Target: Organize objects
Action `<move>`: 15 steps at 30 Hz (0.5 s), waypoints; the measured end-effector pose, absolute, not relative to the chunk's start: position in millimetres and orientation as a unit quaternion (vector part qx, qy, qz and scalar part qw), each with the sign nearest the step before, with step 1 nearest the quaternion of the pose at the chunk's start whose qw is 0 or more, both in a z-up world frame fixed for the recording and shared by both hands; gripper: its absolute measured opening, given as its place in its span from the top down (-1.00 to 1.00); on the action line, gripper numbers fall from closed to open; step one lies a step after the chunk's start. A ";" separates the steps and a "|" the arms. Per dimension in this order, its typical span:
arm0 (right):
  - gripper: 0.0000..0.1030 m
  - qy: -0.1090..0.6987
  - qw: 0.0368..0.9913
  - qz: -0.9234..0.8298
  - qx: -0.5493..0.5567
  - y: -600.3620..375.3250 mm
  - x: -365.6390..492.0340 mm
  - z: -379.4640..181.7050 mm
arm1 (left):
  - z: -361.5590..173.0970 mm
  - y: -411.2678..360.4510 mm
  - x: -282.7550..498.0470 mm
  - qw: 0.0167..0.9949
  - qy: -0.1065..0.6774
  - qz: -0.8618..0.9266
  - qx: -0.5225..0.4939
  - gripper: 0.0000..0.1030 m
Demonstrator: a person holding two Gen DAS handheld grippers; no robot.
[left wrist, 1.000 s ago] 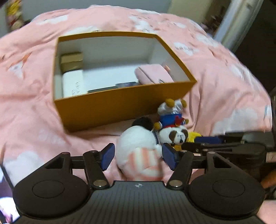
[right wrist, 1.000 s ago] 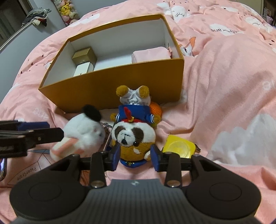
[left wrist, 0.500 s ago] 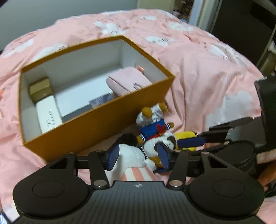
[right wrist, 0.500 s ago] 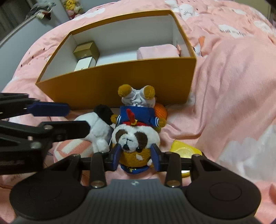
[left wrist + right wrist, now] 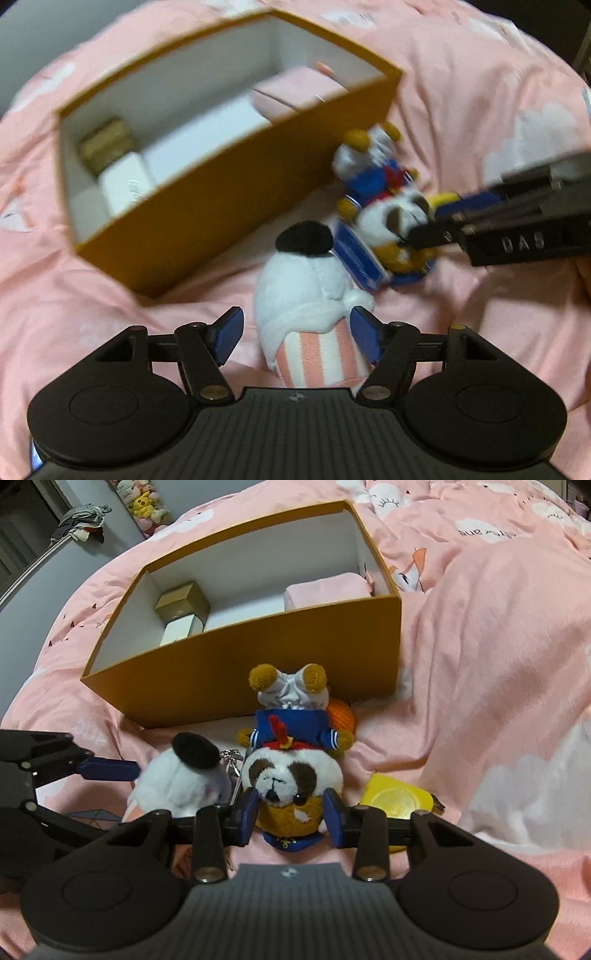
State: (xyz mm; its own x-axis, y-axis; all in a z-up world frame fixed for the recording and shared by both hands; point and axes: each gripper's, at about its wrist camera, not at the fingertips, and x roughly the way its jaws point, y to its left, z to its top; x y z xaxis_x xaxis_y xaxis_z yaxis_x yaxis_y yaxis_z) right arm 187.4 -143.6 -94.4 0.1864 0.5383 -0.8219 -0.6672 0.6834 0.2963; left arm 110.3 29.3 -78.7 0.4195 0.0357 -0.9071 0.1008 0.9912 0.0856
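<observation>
Bed: pink cloud-print duvet | far: open orange box | near, before the box: sailor-suited dog plush, white black-eared plush to its left, flat yellow item to its right

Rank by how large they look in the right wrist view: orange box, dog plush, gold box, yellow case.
1. orange box
2. dog plush
3. yellow case and gold box: look alike; the case lies nearer the camera, so no ranking.
</observation>
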 end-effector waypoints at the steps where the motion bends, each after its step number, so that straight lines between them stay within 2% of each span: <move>1: 0.21 0.502 0.768 0.393 -0.064 -143.5 187.5 -94.3 | -74.0 31.8 106.9 0.848 0.526 -0.003 0.063 -0.37; 2: 0.21 0.501 0.767 0.395 -0.064 -143.3 187.0 -94.0 | -69.3 35.9 103.2 0.856 0.512 0.022 0.066 -0.30; 4: 0.21 0.500 0.767 0.397 -0.065 -143.4 186.3 -94.0 | -67.6 40.0 99.4 0.859 0.502 0.063 0.081 0.08; 6: 0.20 0.501 0.766 0.397 -0.065 -143.1 187.0 -94.8 | -71.5 44.8 99.4 0.854 0.505 0.085 0.087 0.17; 11: 0.20 0.505 0.766 0.394 -0.061 -144.0 188.5 -96.0 | -71.1 56.5 100.3 0.855 0.509 0.089 0.044 0.17; 13: 0.20 0.504 0.767 0.393 -0.059 -145.0 188.8 -96.2 | -69.2 63.7 102.7 0.856 0.510 0.089 0.018 0.04; 15: 0.20 0.504 0.767 0.393 -0.059 -144.4 188.8 -96.6 | -65.1 70.6 101.6 0.861 0.502 0.077 -0.007 0.04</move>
State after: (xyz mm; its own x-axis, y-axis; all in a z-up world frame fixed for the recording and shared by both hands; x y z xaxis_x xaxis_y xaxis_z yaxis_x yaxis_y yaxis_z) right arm 188.8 -144.4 -96.6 0.1825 0.5424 -0.8201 -0.6619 0.6845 0.3054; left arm 101.6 70.6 -65.1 0.4834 0.1253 -0.8664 -0.1387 0.9882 0.0655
